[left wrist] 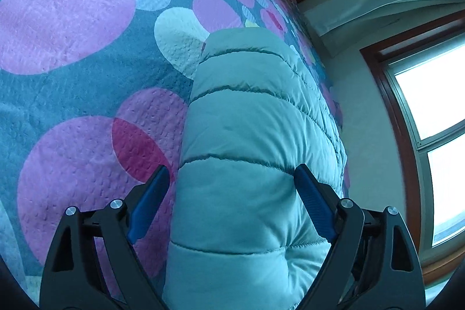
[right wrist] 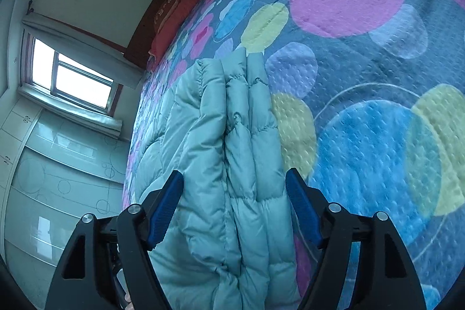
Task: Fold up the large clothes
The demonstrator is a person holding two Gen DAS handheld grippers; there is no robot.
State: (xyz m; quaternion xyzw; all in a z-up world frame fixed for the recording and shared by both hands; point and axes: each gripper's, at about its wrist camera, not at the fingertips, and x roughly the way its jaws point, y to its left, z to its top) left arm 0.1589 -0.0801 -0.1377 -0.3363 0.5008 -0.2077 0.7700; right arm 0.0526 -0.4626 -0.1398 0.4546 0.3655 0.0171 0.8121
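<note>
A pale teal quilted puffer jacket (left wrist: 247,106) lies folded into a long, thick bundle on the bed, near its edge. In the left wrist view it runs away from me between the blue pads of my left gripper (left wrist: 231,169), which stands open; the left pad is clear of the cloth and the right pad sits at its side. In the right wrist view the jacket (right wrist: 209,121) shows several lengthwise folds with a seam down the middle. My right gripper (right wrist: 234,173) is open above it, and neither pad presses on the fabric.
The bed cover (left wrist: 72,19) is blue-grey with large pink, blue and yellow circles. A red pillow (right wrist: 186,10) and a dark headboard (right wrist: 162,19) lie at the far end. A window (right wrist: 75,77) and pale cabinets (right wrist: 58,164) stand beyond the bed's edge.
</note>
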